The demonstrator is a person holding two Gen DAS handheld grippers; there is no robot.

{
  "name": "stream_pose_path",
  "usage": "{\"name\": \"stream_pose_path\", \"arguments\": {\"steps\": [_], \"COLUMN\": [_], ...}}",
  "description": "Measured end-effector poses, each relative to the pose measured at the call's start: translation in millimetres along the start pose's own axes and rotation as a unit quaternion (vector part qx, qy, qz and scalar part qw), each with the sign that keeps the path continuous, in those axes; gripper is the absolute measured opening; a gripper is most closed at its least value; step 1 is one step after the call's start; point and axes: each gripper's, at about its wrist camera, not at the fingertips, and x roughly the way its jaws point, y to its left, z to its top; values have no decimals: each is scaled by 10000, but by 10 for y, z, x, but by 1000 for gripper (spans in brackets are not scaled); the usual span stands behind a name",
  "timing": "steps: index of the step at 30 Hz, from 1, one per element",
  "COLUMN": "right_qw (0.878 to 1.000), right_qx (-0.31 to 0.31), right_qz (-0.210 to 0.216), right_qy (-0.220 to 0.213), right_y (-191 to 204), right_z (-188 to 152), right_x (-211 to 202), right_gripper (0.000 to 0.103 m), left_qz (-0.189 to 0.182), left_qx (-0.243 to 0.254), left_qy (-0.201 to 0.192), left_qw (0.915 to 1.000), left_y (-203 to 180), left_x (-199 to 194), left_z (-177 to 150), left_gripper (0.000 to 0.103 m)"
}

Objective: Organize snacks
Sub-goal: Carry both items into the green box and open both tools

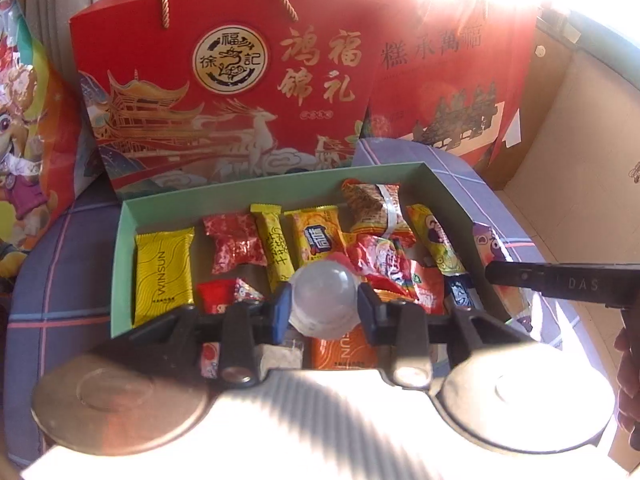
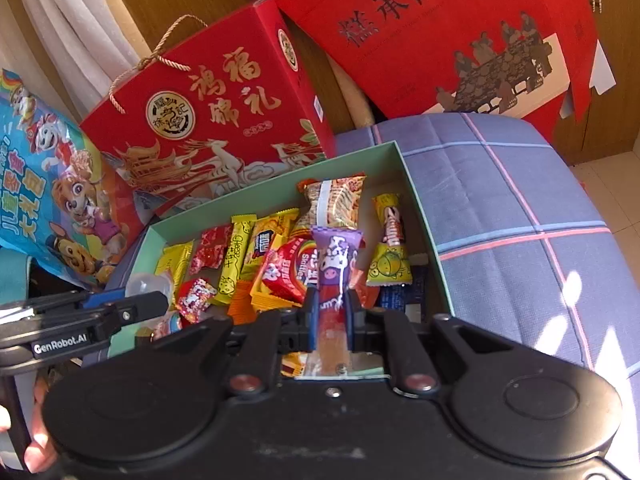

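Note:
A shallow green box (image 1: 124,240) (image 2: 424,216) full of wrapped snacks rests on a plaid cushion. My left gripper (image 1: 323,305) is shut on a clear round jelly cup (image 1: 323,296) held above the box's near side. In the right wrist view that jelly cup (image 2: 146,283) shows at the left, between the left gripper's blue pads. My right gripper (image 2: 331,312) is shut on a long purple snack stick (image 2: 334,264), which stands up over the box. Inside lie a yellow Winsun pack (image 1: 162,276), a red Skittles bag (image 2: 290,270) and several other packets.
Two red gift boxes (image 1: 224,92) (image 2: 440,28) lean behind the green box. A cartoon snack bag (image 2: 52,184) stands at the left. The plaid cushion (image 2: 520,216) extends to the right, with tiled floor (image 2: 612,184) beyond. A hand (image 2: 32,444) grips the left tool.

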Motion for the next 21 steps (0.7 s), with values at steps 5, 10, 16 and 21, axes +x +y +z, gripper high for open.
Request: {"name": "stream_pose_path", "arguments": {"steps": [5, 10, 16, 21], "right_qw": [9998, 9994, 9994, 9987], "right_qx": [-7, 93, 121, -65], "right_qz": [-144, -245, -332, -428], "right_qy": [133, 206, -17, -265], "right_y": [-15, -66, -74, -10], "right_z": [169, 193, 227, 240], "right_x": [333, 531, 460, 261], "right_gripper": [13, 13, 80, 103], "left_qz": [50, 72, 218, 561], "left_qx": [-81, -151, -187, -198], "left_qy": [185, 352, 374, 158], "left_qw": [9998, 9992, 9989, 9981], "left_y": [112, 199, 223, 192], "left_x": [243, 443, 514, 361], "left_z": [62, 61, 69, 60], "left_gripper": [34, 35, 42, 97]}}
